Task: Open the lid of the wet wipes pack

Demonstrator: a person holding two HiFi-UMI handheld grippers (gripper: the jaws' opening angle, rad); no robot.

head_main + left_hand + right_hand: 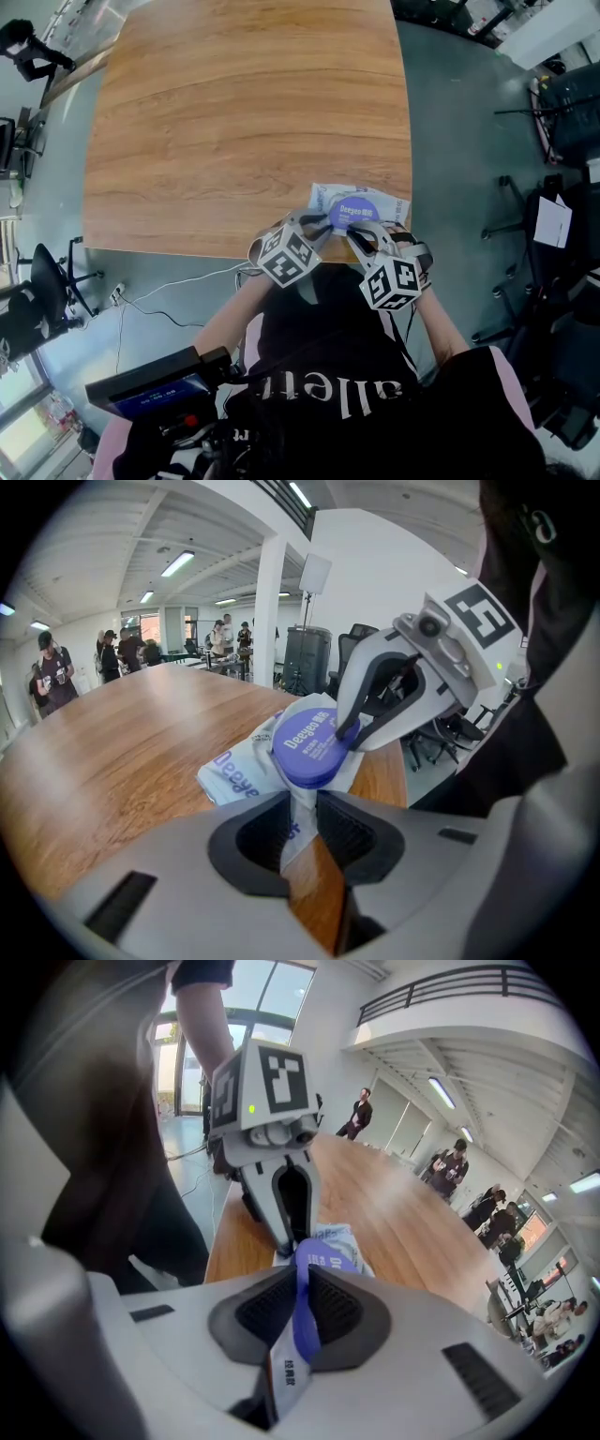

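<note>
The white wet wipes pack (330,198) lies at the near right edge of the wooden table (244,122), its round purple lid (354,212) on top. My left gripper (302,819) is shut on the pack's white near edge, just below the lid (309,747). From the right comes my right gripper (302,1309), whose pads pinch the rim of the purple lid (302,1288). Both grippers meet at the pack, the left gripper (323,227) beside the right gripper (360,236). A white label tab sticks out below the right jaws.
The pack sits close to the table's front edge (187,251). Office chairs (42,286) stand on the grey floor at the left and a cable (178,286) runs under the edge. A dark device with a screen (155,386) is at my lower left. People stand far off.
</note>
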